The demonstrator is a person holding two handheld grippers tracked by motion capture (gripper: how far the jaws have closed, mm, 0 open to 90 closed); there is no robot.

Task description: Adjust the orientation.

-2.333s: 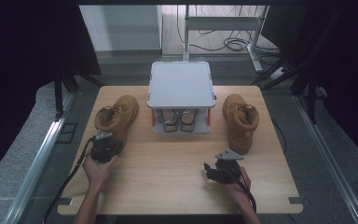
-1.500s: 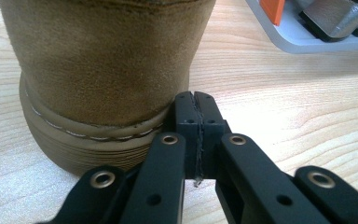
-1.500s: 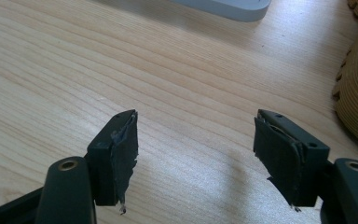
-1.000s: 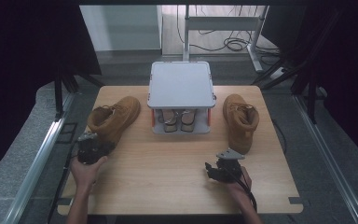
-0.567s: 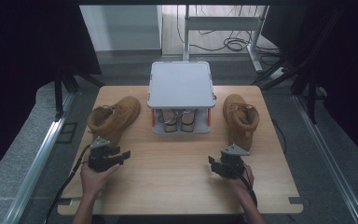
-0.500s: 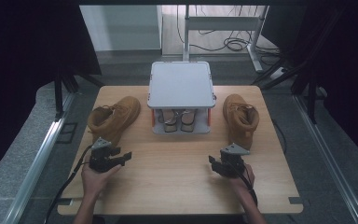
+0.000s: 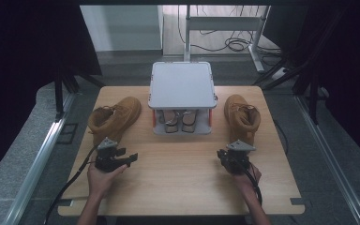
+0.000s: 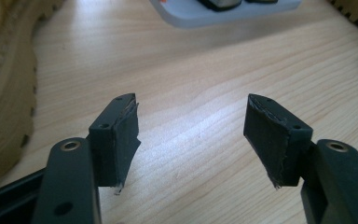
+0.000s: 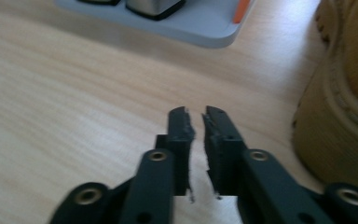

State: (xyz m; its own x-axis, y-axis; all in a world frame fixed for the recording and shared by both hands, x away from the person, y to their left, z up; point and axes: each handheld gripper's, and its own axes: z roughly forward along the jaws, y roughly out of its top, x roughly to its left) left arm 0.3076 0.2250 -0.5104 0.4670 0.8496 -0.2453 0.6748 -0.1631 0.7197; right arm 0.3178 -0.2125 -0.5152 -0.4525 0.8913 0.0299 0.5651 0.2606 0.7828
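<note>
Two tan boots are being kept well apart on the table (image 7: 178, 187), one at each side of a grey two-level rack (image 7: 183, 86) on whose lower level a smaller pair of shoes (image 7: 177, 119) is being stored. The left boot (image 7: 115, 117) is lying aslant near the table's left edge, and the right boot (image 7: 242, 115) is standing toe toward the person at the right, so that each is being left within reach of its own hand. The left tongs (image 7: 132, 157) are being held low over bare wood just in front of the left boot, spread wide with nothing between them; in the left gripper view the boot's sole (image 8: 7, 88) is being shown just beside the left tongs (image 8: 191, 126), untouched. The right tongs (image 7: 221, 155) are being held just in front of the right boot's toe, pressed nearly together on nothing, a thin gap being shown between the pads in the right gripper view, where the right tongs (image 9: 196, 116) are near the boot's side (image 9: 340, 116) yet apart from it.

Compared with a second ago, the left hand is being seen farther in on the table rather than at its left edge, its tongs having just been opening. The right tongs have just been closing, empty. Both boots and the rack are being found unmoved.
</note>
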